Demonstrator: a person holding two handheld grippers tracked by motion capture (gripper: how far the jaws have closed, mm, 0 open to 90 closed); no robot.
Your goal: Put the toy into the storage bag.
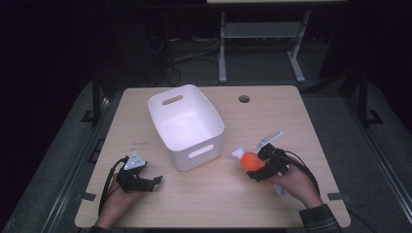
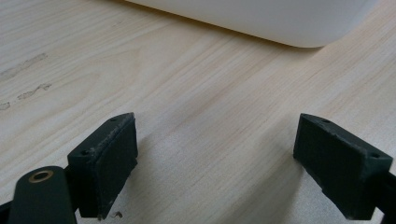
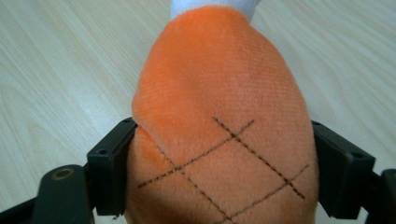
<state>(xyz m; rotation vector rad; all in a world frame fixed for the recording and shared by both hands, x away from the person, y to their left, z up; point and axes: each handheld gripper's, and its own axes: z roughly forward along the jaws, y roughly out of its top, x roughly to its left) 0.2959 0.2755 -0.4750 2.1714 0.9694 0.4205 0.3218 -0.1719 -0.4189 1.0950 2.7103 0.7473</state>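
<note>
Two fingers of right gripper (image 3: 219, 163) clamp orange plush toy (image 3: 219, 107).

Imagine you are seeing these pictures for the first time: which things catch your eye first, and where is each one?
The bright orange plush toy with a white tip stands out first, at the right of the pale wooden table, squeezed between the fingers of the right gripper. Next comes the white rectangular plastic bin with handle slots, standing open-topped at the middle. At the left, the left gripper rests low over bare wood with its fingers spread wide.
</note>
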